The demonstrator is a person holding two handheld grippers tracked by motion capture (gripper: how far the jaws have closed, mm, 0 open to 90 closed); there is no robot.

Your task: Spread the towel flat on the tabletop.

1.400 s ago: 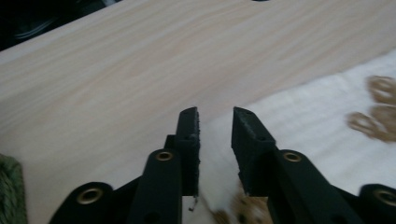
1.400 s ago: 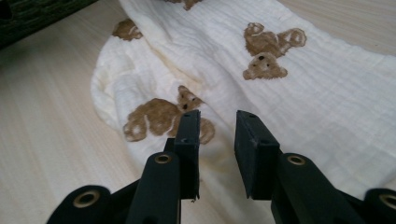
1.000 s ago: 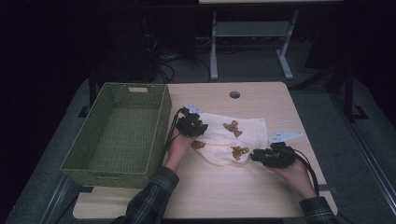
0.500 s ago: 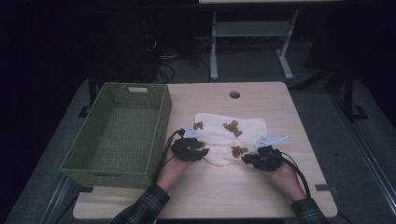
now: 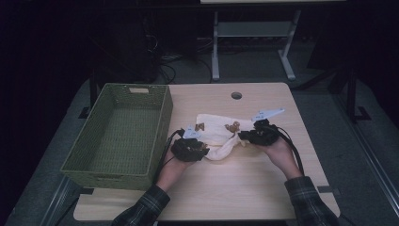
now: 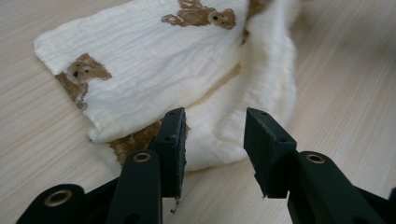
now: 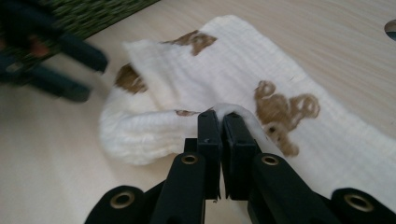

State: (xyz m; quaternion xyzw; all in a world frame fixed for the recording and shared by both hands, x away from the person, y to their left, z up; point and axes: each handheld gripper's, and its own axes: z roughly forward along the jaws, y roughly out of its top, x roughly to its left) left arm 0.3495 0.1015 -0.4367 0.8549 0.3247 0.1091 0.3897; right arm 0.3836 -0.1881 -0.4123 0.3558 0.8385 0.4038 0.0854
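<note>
In the high view, the left gripper (image 5: 199, 144) and the right gripper (image 5: 243, 136) are lying low over the wooden table (image 5: 263, 179), and the cream cloth (image 5: 217, 133) is stretching between them, with a green woven basket (image 5: 117, 134) standing just beside the left gripper on its outer side. This view is too far away to show the jaws, but the gripper views are giving that detail. In the left gripper view, the left gripper (image 6: 214, 140) is standing partly open; its jaws have just been opening, and the rolled edge of the cloth (image 6: 187, 70) is lying on the table just in front of the gap, while the pads are not pressing on it. In the right gripper view, the right gripper (image 7: 220, 121) is clamped tight on a small pinch of cloth (image 7: 280, 84) that is rising at the jaw tips; its jaws have just been closing on this fold. Beyond these jaws the cloth is spreading flat on one side and is bunching into a thick roll on the other side, and the left gripper is appearing there as a dark blur in front of the basket (image 7: 102, 11). The cloth is a crinkled muslin, cream in colour, printed with brown teddy bears. I am counting one cloth, one basket and two grippers; the left gripper view is showing two whole bears in front of the jaws.
</note>
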